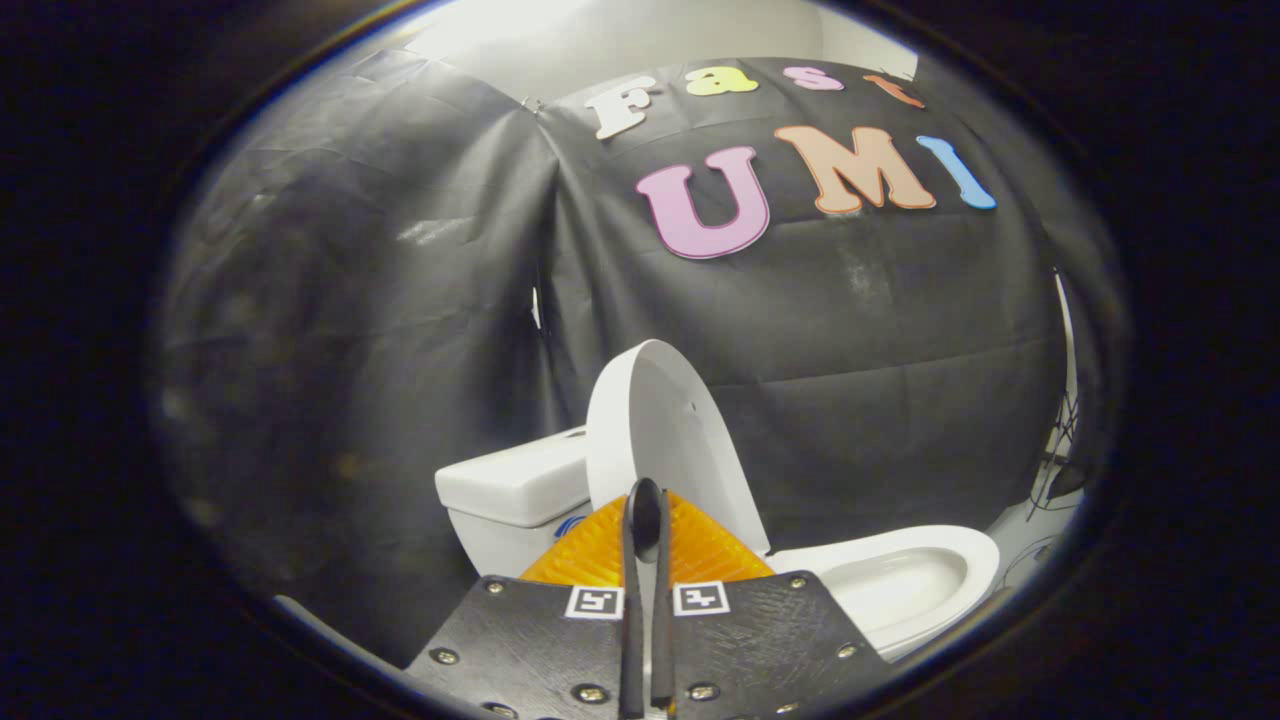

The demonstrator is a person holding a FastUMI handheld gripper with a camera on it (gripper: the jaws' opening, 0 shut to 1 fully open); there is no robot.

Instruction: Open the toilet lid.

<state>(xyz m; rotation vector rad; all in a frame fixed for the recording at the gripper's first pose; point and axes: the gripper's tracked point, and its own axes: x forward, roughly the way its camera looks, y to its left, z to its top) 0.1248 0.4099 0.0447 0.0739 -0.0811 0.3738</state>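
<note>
White toilet lid (pixel 660 430) stands nearly upright beside the tank (pixel 510 490) — your gripper (pixel 646 520), fingers pinched on its rim, steadies it clear of the bowl (pixel 900 580).

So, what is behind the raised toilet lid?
Behind the lid stands the white tank, with the black cloth wall beyond. The lid covers part of the tank. The gripper has its fingers nearly together in front of the lid, gripping nothing visible.
</note>
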